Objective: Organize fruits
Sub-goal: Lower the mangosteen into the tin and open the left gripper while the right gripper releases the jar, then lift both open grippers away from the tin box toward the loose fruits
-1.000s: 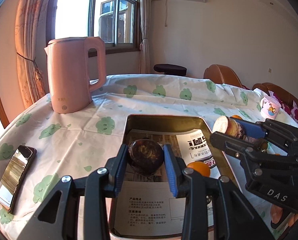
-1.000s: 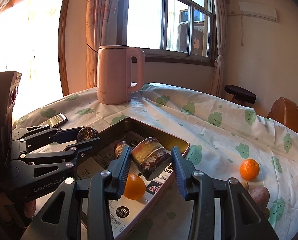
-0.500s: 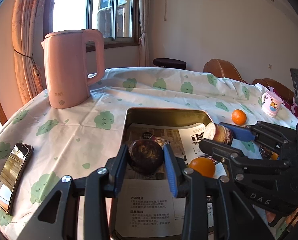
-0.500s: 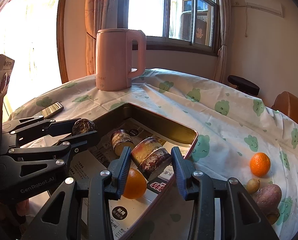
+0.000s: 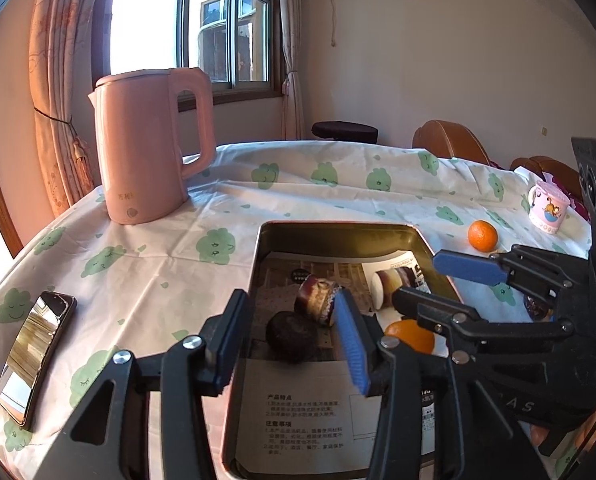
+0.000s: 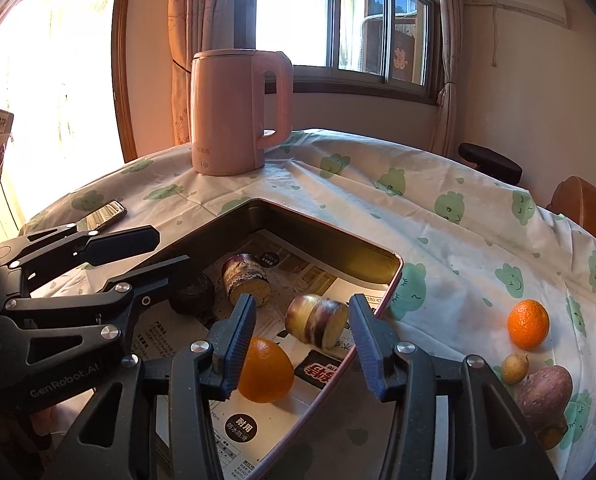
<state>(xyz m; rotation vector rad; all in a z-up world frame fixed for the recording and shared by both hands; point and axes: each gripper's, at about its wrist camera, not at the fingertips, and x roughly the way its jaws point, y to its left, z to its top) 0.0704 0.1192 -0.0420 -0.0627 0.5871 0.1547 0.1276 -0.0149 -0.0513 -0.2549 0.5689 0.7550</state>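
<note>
Lettering "GenRobot.AI" marks the left gripper (image 6: 170,250) at centre left, its jaws opening above a dark fruit (image 5: 292,336) in the tray (image 5: 337,229). The right gripper (image 6: 301,330), lower centre, is opening around a cut sugarcane piece (image 6: 317,320). Printed Chinese paper (image 5: 298,420) lines the tray.

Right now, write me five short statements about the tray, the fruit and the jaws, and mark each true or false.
1. An orange lies in the tray. True.
2. The kettle stands in the tray. False: it stands on the tablecloth behind it.
3. The left gripper is clamped on the dark fruit. False: its jaws are opening and the fruit lies free in the tray.
4. Another orange lies outside the tray. True.
5. The right gripper squeezes the cane piece. False: its jaws are opening, with gaps on both sides.
</note>
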